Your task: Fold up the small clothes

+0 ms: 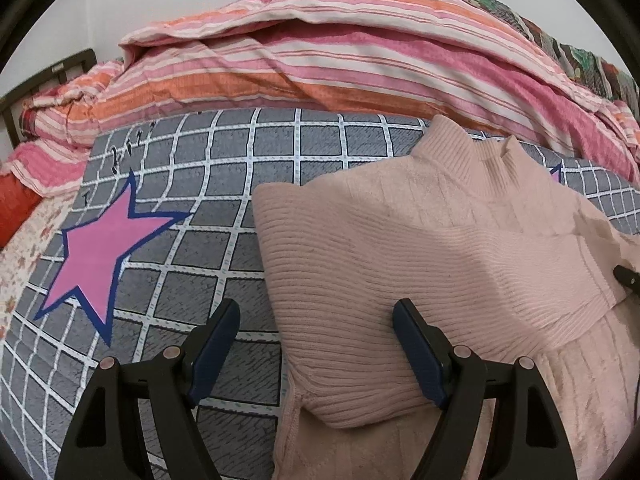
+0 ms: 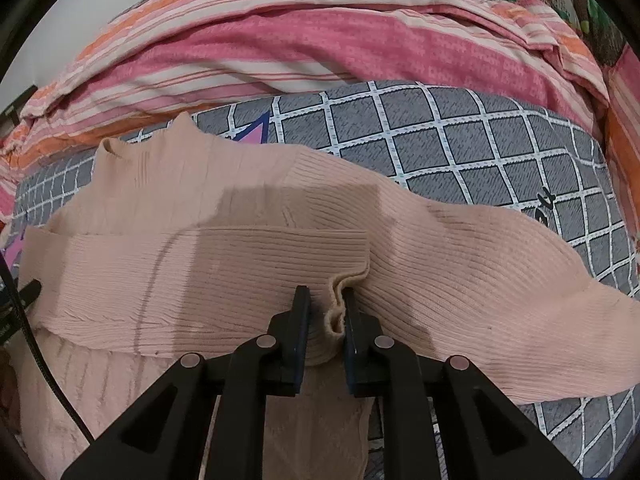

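**One sleeve is folded, more folding to come**

The right tool [image 2: 326, 312] has its two sides close together, with a small gap. A bunched bit of the sleeve end [image 2: 336, 316] sits in that gap. I cannot tell if the tool is pinching it or just letting it go.

The left tool [image 1: 316, 344] is wide open and holds nothing. One of its sides is over the pink sweater [image 1: 400, 264], the other is over the gray checked blanket [image 1: 224, 184] beside it.

The sweater lies on the bed, on top of that blanket, with its neck pointing away toward the striped quilt [image 1: 340, 56]. A pink star [image 1: 100, 256] is printed on the blanket off to the side.

One sleeve is already laid across the sweater's front. The other sleeve [image 2: 500, 272] is stretched out to the side on the blanket. So the job looks about partway done. That sleeve needs to come in, and then the body likely needs folding up.
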Motion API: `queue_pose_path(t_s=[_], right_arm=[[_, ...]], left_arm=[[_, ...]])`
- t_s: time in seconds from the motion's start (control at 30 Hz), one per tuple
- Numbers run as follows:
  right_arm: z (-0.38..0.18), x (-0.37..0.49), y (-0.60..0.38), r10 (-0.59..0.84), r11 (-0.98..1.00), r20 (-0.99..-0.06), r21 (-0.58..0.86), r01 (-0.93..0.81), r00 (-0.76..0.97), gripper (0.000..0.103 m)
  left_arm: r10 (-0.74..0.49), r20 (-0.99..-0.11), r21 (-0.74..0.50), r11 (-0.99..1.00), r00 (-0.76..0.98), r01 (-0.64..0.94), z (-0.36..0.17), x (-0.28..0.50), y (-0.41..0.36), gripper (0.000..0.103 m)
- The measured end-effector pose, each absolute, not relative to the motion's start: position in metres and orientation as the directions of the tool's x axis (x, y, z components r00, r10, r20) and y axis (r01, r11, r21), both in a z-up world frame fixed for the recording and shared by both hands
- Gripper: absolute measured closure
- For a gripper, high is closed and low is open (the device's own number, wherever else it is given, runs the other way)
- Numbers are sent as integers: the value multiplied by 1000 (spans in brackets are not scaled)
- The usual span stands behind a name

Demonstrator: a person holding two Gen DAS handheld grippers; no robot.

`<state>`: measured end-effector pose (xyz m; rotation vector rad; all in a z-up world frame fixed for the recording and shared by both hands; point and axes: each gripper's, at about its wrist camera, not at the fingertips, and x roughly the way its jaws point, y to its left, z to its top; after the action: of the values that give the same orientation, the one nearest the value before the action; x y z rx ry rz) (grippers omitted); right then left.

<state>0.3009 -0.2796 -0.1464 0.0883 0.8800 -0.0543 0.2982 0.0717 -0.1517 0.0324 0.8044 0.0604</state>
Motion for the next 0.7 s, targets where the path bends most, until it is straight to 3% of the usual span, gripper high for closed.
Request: queue_pose_path(t_s=[0.13,0.2,0.33,0.4,0.43,0.57,0.7], right_arm=[[-143,302,-290,23,991,-775,103,90,632,84],[-141,302,-293,29,988,-780,116,100,625,74],[-128,289,-303,27,986,-780,123,112,625,69],[-122,272,-311,-4,989,-762,92,114,647,54],[-121,263,-314,-24,990,-753,72,119,658,52],[-119,227,-347,-88,986,-734,31,163,673,51],[-124,196,-398,-82,964,-746,109,242,661,51]], left_arm=[[79,-712,70,997,697,-41,-151,296,70,26],[81,-712,73,996,698,-41,-151,296,70,26],[76,-714,68,997,696,-40,-151,296,70,26],[82,-711,76,996,698,-40,-150,296,69,26],[86,-710,81,996,699,-40,-150,296,68,26],[84,-711,80,996,699,-39,-150,295,68,26],[82,-711,79,996,699,-37,-150,295,69,26]])
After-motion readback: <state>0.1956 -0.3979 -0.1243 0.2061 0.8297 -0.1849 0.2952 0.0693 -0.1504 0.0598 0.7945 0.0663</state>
